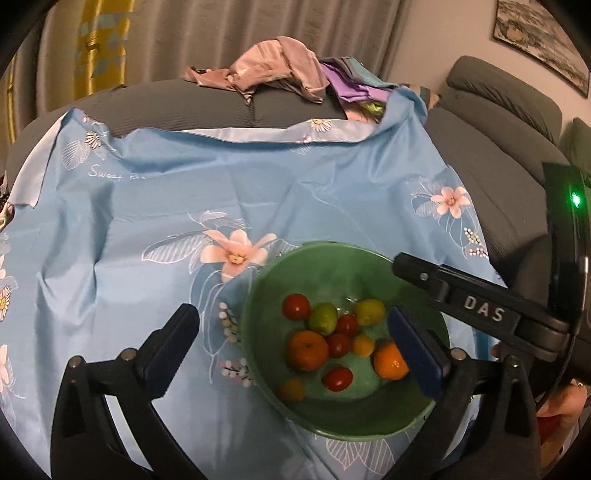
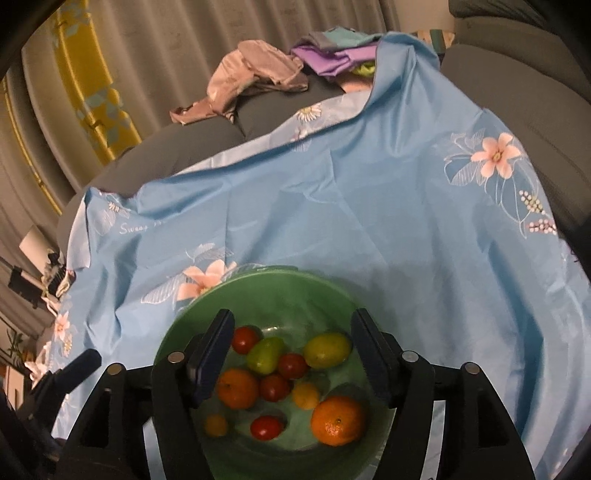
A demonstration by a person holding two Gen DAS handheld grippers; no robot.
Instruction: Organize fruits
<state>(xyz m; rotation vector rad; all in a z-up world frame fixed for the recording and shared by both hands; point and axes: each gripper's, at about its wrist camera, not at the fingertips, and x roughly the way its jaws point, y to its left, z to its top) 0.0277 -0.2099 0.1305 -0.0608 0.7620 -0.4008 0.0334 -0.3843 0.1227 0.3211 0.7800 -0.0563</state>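
Below my right gripper (image 2: 291,354) sits the green bowl (image 2: 295,284) of fruit, fingers parted, empty. My left gripper (image 1: 295,332) gapes wide (nothing held), the bowl under its right finger (image 1: 413,350).

A blue flowered cloth (image 1: 258,192) spreads ahead of the tool over a grey sofa (image 1: 491,177); crumpled clothes (image 1: 273,70) lie beyond it, curtains (image 1: 184,33) behind, a framed picture (image 1: 543,40) far right

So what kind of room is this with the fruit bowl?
Probably a living room at home. There's a grey sofa draped with a flowery blue cloth, long curtains behind, and a framed picture on the wall.
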